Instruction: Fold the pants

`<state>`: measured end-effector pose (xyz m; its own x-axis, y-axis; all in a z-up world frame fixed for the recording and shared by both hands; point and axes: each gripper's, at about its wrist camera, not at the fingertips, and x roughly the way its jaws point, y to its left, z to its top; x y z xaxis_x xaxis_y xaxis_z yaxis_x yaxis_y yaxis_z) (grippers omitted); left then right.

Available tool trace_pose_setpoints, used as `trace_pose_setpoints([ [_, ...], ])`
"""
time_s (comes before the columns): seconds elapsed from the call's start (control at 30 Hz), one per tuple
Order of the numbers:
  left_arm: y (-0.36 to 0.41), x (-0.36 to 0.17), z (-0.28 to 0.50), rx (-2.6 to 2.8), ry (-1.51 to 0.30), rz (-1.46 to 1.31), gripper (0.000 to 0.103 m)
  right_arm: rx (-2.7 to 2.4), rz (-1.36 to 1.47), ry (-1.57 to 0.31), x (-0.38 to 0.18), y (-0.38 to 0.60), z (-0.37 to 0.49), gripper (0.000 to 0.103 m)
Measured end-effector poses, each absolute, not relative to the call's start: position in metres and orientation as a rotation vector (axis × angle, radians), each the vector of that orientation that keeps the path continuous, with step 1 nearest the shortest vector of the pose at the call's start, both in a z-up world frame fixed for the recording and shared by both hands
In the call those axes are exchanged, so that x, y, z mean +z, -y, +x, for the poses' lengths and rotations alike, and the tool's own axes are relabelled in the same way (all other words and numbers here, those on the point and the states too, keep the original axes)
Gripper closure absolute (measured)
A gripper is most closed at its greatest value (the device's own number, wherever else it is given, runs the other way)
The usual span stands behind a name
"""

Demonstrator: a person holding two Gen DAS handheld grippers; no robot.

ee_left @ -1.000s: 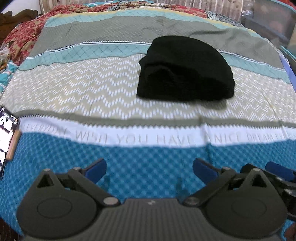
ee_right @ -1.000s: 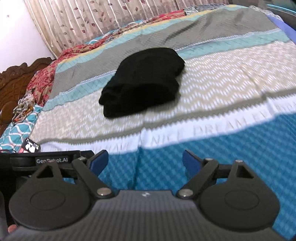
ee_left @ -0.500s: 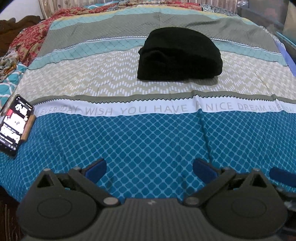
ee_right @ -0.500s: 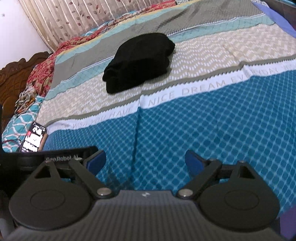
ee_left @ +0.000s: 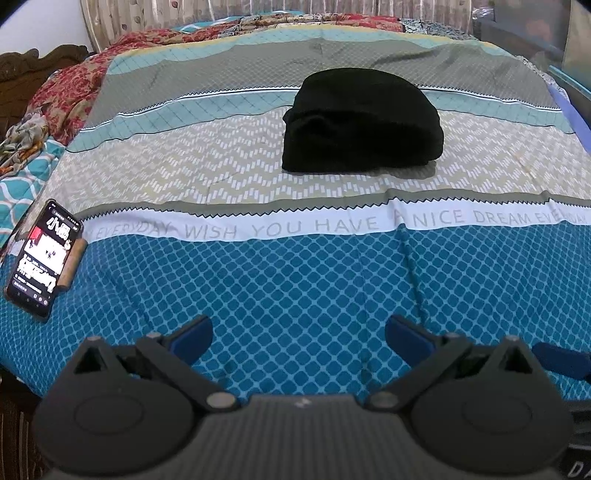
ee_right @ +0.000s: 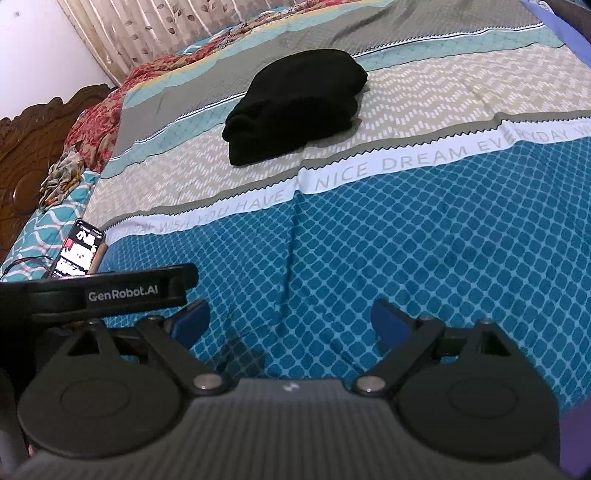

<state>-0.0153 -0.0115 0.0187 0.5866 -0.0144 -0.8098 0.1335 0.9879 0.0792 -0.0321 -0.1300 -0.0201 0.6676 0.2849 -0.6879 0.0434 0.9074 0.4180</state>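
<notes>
- Pants (ee_left: pixel 360 122): black, folded into a compact bundle that lies on the bed, on the beige zigzag band of the bedspread (ee_left: pixel 295 280); in the left wrist view the bundle sits at about 12 o'clock, slightly toward 1, well apart from both grippers.
- In the right wrist view the same pants (ee_right: pixel 295 110) lie toward 12 o'clock, with the thicker layered end pointing to 8 o'clock.
- Left gripper (ee_left: pixel 297 334): its blue fingers are spread wide apart with nothing between them, hovering over the blue diamond-pattern part of the bedspread at 6 o'clock of the frame.
- Right gripper (ee_right: pixel 290 319): its fingers are also wide apart and empty, above the same blue diamond area (ee_right: pixel 406 240); the left gripper's black body with white lettering shows at 9 o'clock in this view.
- A white band of printed lettering crosses the bedspread between the pants and the grippers.
- Phone (ee_left: pixel 42 258): lit screen, lying on the bed edge at 9 o'clock in the left view, and seen again (ee_right: pixel 77 253) at 9 o'clock in the right view.
- Red patterned cloth (ee_left: pixel 74 92) is bunched at 10 o'clock, next to a carved wooden headboard (ee_right: pixel 33 147).
- Curtain (ee_right: pixel 147 33) hangs behind the bed at 11 o'clock.
</notes>
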Motion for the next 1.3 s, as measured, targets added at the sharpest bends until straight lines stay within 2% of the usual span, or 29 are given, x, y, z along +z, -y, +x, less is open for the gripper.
trace_pose_setpoints([
  [0.4, 0.011, 0.023, -0.022, -0.063, -0.893, 0.198, 0.0, 0.083, 0.452, -0.826, -0.021, 0.139, -0.033, 0.007],
  [0.83, 0.004, 0.02, -0.033, -0.078, -1.005, 0.199, 0.0, 0.079, 0.474, -0.822, -0.011, 0.14, -0.038, 0.007],
  [1.3, -0.005, 0.029, -0.042, -0.063, -1.014, 0.194, 0.0, 0.098, 0.489, -0.785, 0.012, 0.14, -0.048, 0.007],
])
